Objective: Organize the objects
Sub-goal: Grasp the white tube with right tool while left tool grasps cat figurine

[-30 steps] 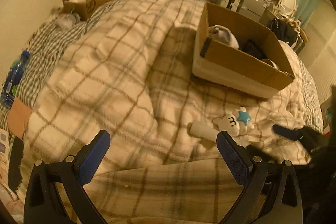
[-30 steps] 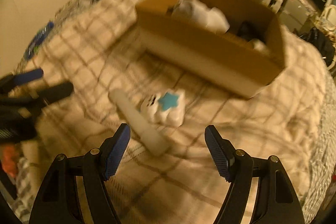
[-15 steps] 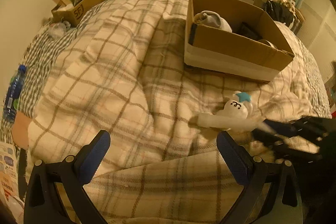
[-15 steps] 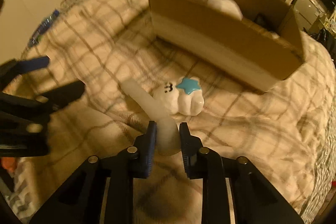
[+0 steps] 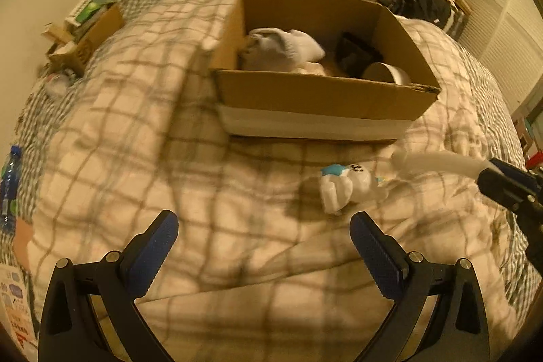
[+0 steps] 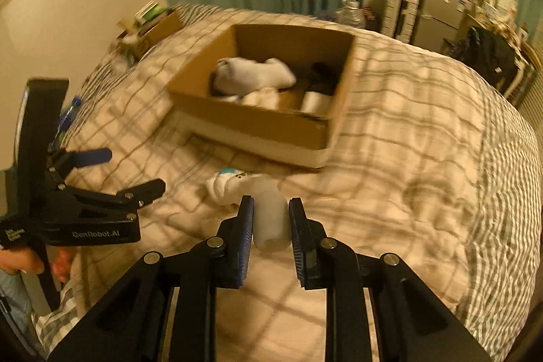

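Observation:
My right gripper (image 6: pixel 270 212) is shut on a white tube-shaped handle (image 6: pixel 270 219) and holds it above the plaid blanket. It also shows in the left wrist view (image 5: pixel 437 161), held at the right edge. A small white cloud-shaped toy with a blue star (image 5: pixel 342 185) hangs or lies just beyond the tube's far end (image 6: pixel 225 182). An open cardboard box (image 5: pixel 322 97) sits behind, holding white socks (image 5: pixel 285 48), a dark item and a white cup (image 5: pixel 383 73). My left gripper (image 5: pixel 264 236) is open and empty over the blanket, left of the toy.
A smaller cardboard box with clutter (image 5: pixel 88 33) sits at the far left of the bed. A blue water bottle (image 5: pixel 10 182) lies at the left edge. Curtains, shelves and a TV stand behind the bed.
My right gripper closed on the white tube and lifted it off the blanket, and the toy moved with it. My left gripper moved nearer to the box and stayed open.

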`<state>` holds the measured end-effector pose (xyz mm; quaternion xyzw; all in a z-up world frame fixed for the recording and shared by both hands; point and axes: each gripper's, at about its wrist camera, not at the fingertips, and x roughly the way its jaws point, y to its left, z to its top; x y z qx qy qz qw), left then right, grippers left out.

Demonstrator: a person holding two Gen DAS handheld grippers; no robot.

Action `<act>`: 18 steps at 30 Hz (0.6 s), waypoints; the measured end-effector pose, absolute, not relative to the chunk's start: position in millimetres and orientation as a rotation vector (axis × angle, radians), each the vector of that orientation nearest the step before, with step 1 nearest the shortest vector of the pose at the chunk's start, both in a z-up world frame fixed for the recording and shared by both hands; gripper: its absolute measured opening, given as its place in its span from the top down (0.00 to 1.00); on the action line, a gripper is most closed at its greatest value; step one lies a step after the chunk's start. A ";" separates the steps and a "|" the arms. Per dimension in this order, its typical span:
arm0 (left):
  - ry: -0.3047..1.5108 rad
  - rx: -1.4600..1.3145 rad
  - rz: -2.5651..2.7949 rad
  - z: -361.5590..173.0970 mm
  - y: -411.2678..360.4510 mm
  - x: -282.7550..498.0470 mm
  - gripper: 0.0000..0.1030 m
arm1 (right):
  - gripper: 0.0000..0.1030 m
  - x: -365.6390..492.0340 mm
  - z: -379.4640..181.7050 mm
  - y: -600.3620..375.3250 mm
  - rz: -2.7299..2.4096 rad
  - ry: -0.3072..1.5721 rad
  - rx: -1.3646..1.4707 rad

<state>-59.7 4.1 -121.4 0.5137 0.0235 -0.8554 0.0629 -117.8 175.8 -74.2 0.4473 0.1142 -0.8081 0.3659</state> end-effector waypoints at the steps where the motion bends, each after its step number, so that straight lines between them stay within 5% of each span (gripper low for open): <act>1: 0.067 1.566 -2.585 -125.3 9.9 -65.1 0.00 | 0.80 -124.1 -76.0 182.2 -2.092 0.279 1.159; 15: 0.020 1.779 -2.585 -183.0 56.8 -119.2 0.01 | 0.80 -163.6 -132.7 205.1 -2.092 0.205 1.301; 18: 0.046 1.816 -2.578 -190.1 56.3 -124.6 0.10 | 0.80 -166.5 -136.8 205.5 -2.095 0.202 1.313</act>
